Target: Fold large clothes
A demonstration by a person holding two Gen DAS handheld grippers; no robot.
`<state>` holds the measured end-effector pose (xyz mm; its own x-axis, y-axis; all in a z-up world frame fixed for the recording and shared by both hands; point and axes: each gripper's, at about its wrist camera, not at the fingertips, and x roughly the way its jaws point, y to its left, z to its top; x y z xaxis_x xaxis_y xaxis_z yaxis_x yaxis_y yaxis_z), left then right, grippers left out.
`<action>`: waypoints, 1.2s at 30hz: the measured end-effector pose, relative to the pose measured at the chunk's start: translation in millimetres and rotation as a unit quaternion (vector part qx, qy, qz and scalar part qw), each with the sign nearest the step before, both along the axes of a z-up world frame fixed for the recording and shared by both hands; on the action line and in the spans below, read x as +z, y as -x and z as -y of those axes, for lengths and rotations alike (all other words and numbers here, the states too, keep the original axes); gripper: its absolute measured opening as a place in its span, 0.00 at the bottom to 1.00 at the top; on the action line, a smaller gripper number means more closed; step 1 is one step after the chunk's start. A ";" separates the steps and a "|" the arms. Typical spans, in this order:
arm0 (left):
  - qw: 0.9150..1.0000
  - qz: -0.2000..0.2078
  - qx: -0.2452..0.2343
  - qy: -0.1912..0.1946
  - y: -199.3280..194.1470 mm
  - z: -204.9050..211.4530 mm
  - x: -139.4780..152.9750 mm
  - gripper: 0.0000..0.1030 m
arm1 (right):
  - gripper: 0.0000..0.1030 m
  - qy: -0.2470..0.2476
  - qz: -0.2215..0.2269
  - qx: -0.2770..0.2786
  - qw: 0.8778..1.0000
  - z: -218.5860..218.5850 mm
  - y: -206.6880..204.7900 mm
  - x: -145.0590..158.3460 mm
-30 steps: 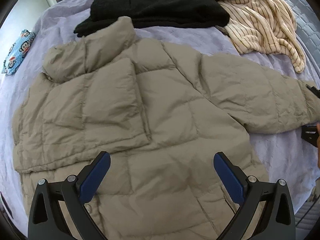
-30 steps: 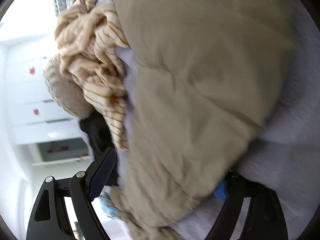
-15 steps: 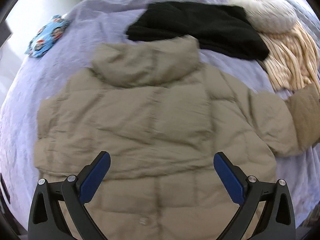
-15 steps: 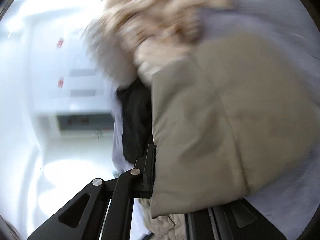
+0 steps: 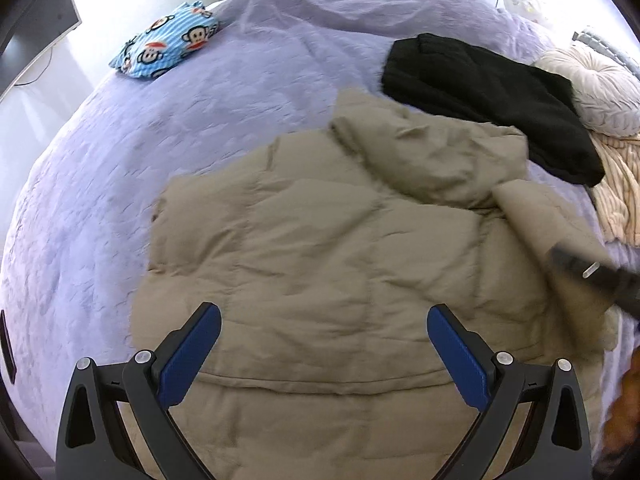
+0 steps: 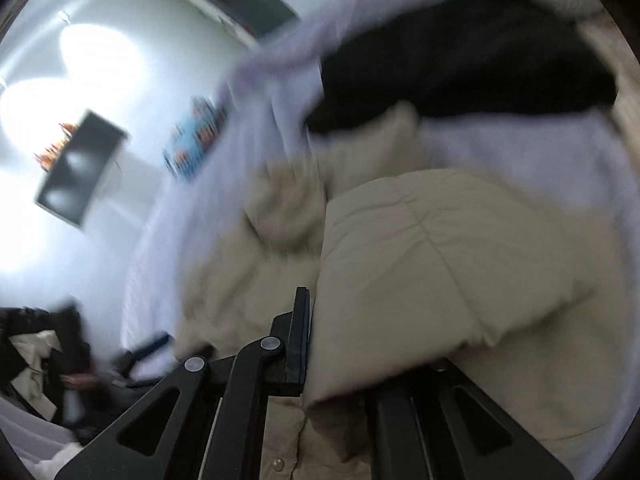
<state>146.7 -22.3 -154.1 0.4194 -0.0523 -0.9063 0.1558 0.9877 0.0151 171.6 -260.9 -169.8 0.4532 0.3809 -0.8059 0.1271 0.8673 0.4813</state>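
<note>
A beige puffer jacket (image 5: 320, 264) lies spread on the lilac bedspread (image 5: 168, 128), collar toward the far side. My left gripper (image 5: 324, 352) is open and empty, hovering over the jacket's lower half. My right gripper (image 6: 340, 344) is shut on the jacket's right sleeve (image 6: 432, 264) and holds it folded in over the body. In the left wrist view the sleeve (image 5: 552, 232) and the blurred right gripper (image 5: 592, 276) show at the right edge. The right wrist view is motion-blurred.
A black garment (image 5: 492, 92) lies past the collar. A cream striped blanket (image 5: 620, 184) and a cream round cushion (image 5: 596, 84) are at the far right. A blue monkey-print cloth (image 5: 168, 40) lies far left. A dark screen (image 6: 76, 168) hangs on the wall.
My right gripper closed on the right sleeve and swung it in over the jacket body. My left gripper shifted so the jacket now sits right of centre in its view; it stayed open.
</note>
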 end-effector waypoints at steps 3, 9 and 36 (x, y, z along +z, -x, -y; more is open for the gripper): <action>1.000 -0.011 -0.002 0.002 -0.8 -8.4 -10.9 1.00 | 0.10 0.004 -0.048 -0.024 0.999 -1.3 1.4 -31.8; 0.999 -0.019 -0.016 0.022 -3.7 -9.2 -15.6 1.00 | 0.72 -0.026 -0.041 -0.050 0.998 9.7 17.5 -13.3; 0.963 -0.078 -0.043 0.255 -39.9 -47.0 -8.4 0.95 | 0.77 0.028 -0.087 0.077 0.993 -55.9 42.3 -16.1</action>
